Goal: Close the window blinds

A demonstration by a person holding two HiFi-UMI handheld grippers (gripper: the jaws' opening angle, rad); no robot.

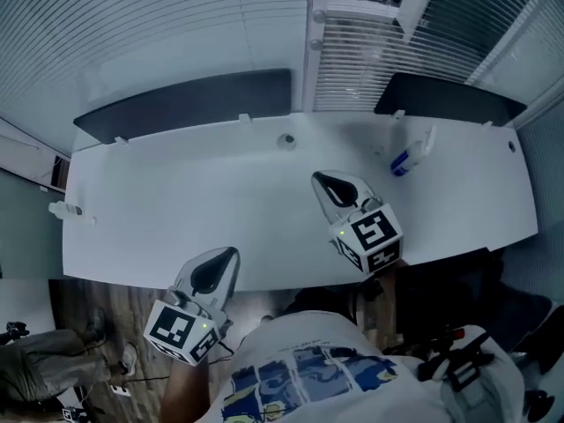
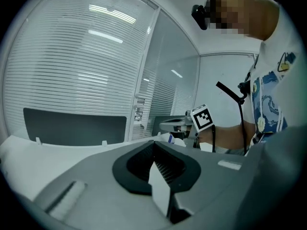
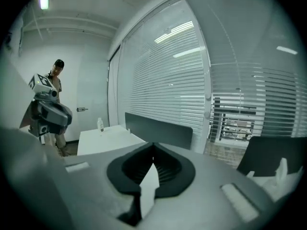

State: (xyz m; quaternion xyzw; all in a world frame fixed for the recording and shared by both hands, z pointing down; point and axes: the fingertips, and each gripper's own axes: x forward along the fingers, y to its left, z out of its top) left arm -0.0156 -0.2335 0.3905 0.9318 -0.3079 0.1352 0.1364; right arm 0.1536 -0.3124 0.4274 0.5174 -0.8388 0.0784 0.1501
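Window blinds (image 1: 159, 33) with their slats flat cover the glass behind the white desk (image 1: 194, 201). To their right, past a white frame post (image 1: 315, 25), a second set of blinds (image 1: 361, 69) has gaps that show outdoors. My right gripper (image 1: 317, 179) hovers over the desk's middle, pointing toward the window, shut and empty; the right gripper view shows its jaws (image 3: 153, 145) meeting with the blinds (image 3: 163, 80) ahead. My left gripper (image 1: 231, 254) hangs at the desk's near edge, shut with nothing in it (image 2: 153, 143).
Two dark partition panels (image 1: 189, 102) (image 1: 449, 100) stand along the desk's back edge. A blue-and-white bottle (image 1: 410, 157) lies at the back right, and a small bottle (image 1: 66, 210) sits at the left edge. Another person's legs (image 1: 44, 359) show on the floor at lower left.
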